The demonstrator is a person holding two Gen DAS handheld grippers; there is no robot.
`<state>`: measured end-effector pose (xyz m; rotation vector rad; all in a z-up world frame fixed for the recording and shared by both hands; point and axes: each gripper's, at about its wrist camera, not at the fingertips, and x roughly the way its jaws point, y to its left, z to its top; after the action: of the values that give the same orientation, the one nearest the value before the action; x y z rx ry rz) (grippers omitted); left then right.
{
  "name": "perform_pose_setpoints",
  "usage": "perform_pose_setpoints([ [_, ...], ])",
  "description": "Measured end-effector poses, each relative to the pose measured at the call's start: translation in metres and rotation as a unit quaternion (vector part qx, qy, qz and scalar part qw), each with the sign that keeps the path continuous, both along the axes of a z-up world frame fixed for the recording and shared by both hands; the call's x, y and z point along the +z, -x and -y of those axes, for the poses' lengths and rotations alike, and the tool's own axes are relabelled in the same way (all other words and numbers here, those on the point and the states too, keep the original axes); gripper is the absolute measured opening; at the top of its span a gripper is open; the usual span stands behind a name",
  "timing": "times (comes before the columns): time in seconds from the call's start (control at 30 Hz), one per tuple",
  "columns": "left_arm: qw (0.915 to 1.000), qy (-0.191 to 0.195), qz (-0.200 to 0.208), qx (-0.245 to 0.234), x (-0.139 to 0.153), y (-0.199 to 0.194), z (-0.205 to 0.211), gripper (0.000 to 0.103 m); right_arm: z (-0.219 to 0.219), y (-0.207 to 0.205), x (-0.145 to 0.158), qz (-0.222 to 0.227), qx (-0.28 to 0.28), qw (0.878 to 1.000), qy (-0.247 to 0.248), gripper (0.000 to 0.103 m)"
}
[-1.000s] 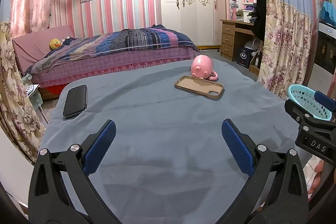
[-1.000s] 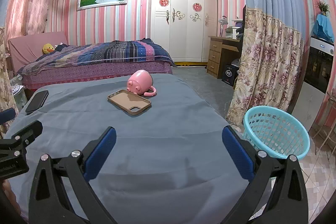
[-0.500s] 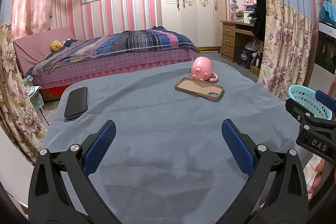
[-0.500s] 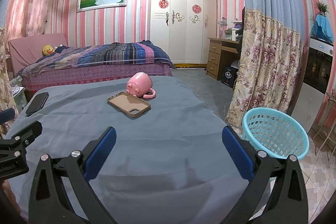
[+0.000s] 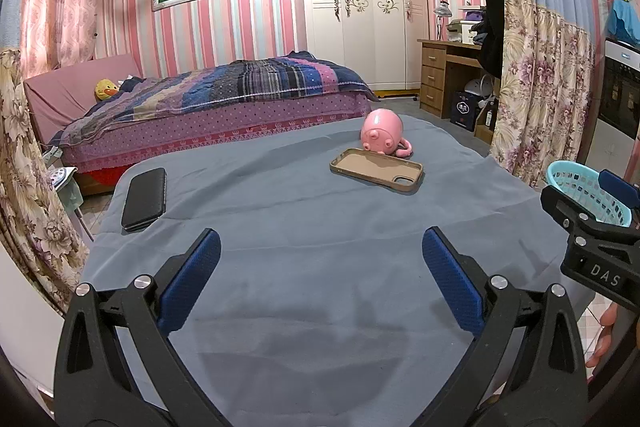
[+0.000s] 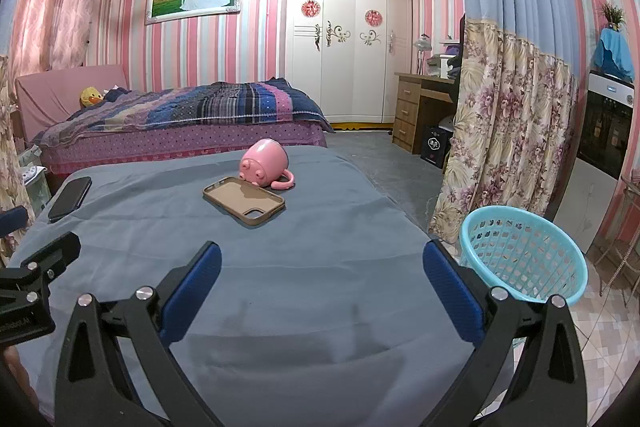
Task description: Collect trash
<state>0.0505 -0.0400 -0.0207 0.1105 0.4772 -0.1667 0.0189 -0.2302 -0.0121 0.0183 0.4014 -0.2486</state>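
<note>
A turquoise mesh waste basket stands on the floor right of the table; its rim also shows in the left wrist view. On the grey-blue tablecloth lie a pink pig mug on its side, a tan phone case and a black phone. The mug, case and phone also show in the right wrist view. My left gripper and right gripper are open and empty above the table's near part.
A bed with a striped quilt stands behind the table. A floral curtain hangs to the right, with a wooden desk beyond it. Another floral curtain hangs at the left table edge.
Both views have shifted slightly; the grippers rose or drew back a little. Both stay open and empty. Nothing on the table moved.
</note>
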Motion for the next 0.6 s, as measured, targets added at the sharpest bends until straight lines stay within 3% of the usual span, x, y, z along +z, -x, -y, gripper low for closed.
perform_pose_setpoints([
  [0.6, 1.0000, 0.001, 0.001, 0.000, 0.0009, 0.0002, -0.0003, 0.098, -0.0006, 0.0001, -0.0008, 0.001, 0.000, 1.000, 0.000, 0.098],
])
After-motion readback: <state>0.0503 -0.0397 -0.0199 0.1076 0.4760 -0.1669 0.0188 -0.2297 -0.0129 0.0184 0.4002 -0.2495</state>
